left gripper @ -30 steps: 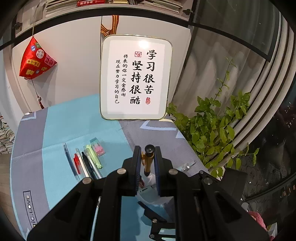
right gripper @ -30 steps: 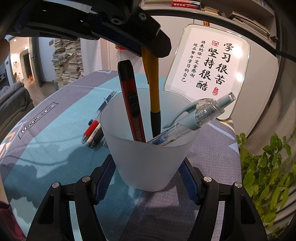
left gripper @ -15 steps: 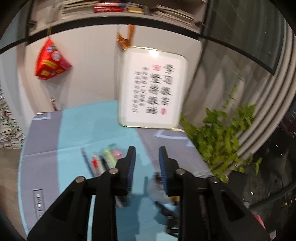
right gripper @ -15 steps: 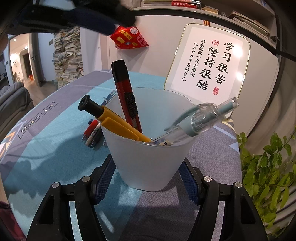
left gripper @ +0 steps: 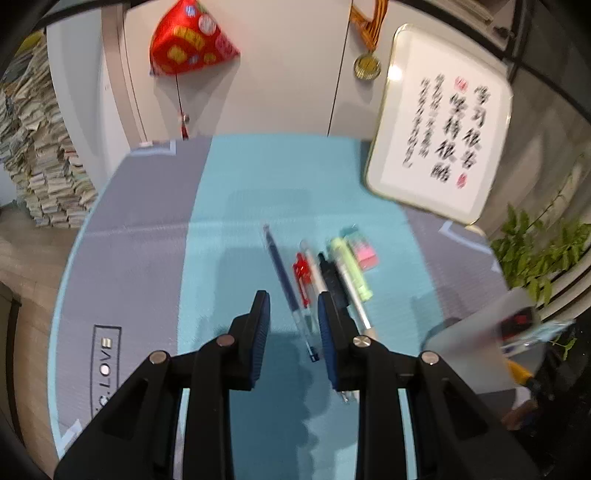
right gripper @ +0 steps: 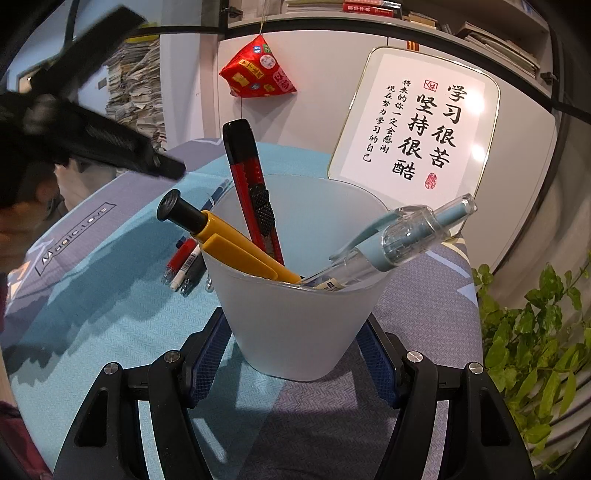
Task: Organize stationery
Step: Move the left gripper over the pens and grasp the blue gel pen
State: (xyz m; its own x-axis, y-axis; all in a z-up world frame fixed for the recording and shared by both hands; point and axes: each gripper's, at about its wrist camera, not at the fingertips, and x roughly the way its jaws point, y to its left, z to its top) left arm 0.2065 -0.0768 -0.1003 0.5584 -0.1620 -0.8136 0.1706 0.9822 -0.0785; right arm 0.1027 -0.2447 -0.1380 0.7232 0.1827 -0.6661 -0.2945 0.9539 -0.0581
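We take this for a study corner in a home: a tabletop (left gripper: 140, 229) under a teal and grey cloth stands against a white wall, with a gold-framed calligraphy board (right gripper: 413, 125) leaning there, a red cloth charm (right gripper: 258, 72) and a medal (left gripper: 366, 66) hanging above. We see a shelf of books (right gripper: 369, 7) overhead, tall stacks of newspapers (left gripper: 33, 147) on a wooden floor (left gripper: 22, 258), and a leafy houseplant (right gripper: 535, 332) by the window side
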